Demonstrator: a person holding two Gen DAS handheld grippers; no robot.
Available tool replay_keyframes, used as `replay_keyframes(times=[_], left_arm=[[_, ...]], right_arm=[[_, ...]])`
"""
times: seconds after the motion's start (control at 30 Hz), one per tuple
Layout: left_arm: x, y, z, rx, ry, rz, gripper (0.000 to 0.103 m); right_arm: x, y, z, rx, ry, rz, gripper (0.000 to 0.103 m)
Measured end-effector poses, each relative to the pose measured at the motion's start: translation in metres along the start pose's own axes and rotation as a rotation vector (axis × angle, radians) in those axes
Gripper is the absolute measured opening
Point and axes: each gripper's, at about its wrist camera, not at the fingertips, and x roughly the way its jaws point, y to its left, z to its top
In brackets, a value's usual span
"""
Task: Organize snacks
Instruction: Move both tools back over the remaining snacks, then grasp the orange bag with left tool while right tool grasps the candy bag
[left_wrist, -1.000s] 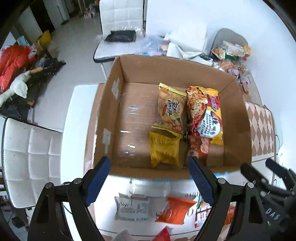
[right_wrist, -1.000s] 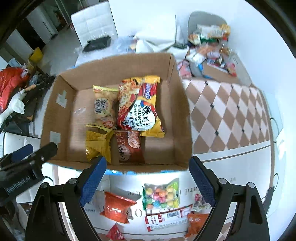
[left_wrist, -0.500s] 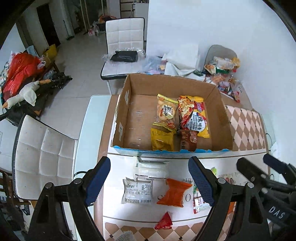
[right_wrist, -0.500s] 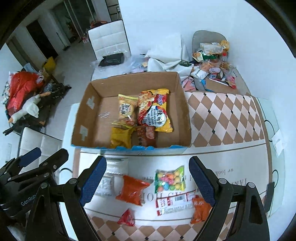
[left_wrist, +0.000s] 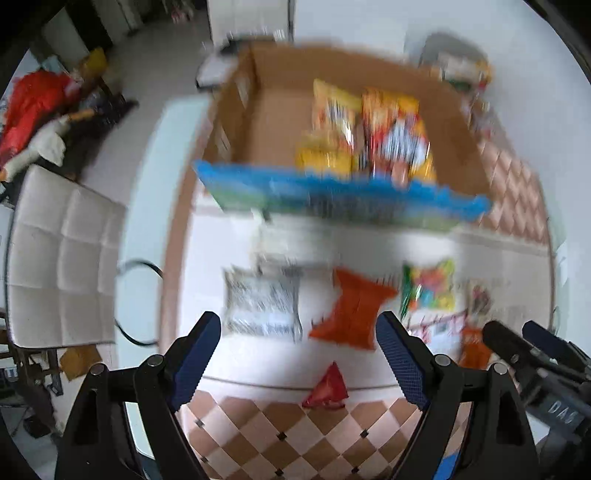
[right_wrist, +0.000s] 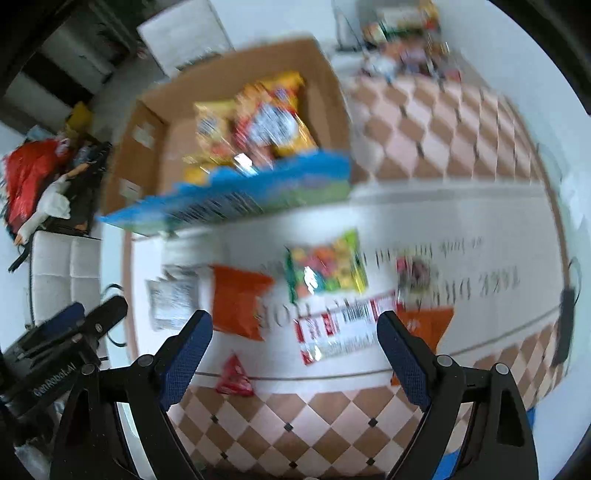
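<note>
Both views are motion-blurred. A cardboard box (left_wrist: 266, 122) with a blue front face (right_wrist: 236, 199) holds several snack packets (left_wrist: 369, 129). Loose snacks lie on the white table in front of it: a silver packet (left_wrist: 262, 306), an orange packet (left_wrist: 354, 314), a colourful candy bag (right_wrist: 325, 269), a red-and-white packet (right_wrist: 343, 332), a small red packet (left_wrist: 327, 387) and another orange packet (right_wrist: 424, 325). My left gripper (left_wrist: 299, 358) is open and empty above the silver and orange packets. My right gripper (right_wrist: 295, 354) is open and empty above the red-and-white packet.
A white chair (left_wrist: 62, 266) stands left of the table. A checkered runner (right_wrist: 443, 133) covers the table's right and near parts. Clutter sits at the far right corner (right_wrist: 406, 37). Red bags (left_wrist: 26, 103) lie on the floor at left.
Both grippers have pulled back from the box and dropped toward the loose snacks on the table. Both stay open and empty.
</note>
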Motion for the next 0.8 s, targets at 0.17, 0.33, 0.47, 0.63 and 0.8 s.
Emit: replay_keyframes(times=[0.17,0.33,0.47,0.63,0.8], left_arm=[[0.069,-0.034,0.000,0.067,0.144,-0.001,0.086],[0.119,-0.073,0.005,0.156,0.222,0.022,0.086],[0.137,-0.085,0.007,0.185,0.224,0.068,0.055],[0.135,-0.068,0.002,0.129,0.202,0.074,0.051],[0.135,-0.047,-0.005,0.042,0.216,0.048,0.051]], right_arm=[[0.052,-0.035,-0.003,0.089,0.105,0.001,0.092],[0.075,-0.063,0.002,0.170,0.145,0.012,0.092],[0.088,-0.066,0.017,0.181,0.146,0.016,0.092],[0.111,-0.048,0.041,0.072,0.162,-0.014,0.093],[0.143,-0.032,0.054,0.025,0.225,-0.028,0.093]])
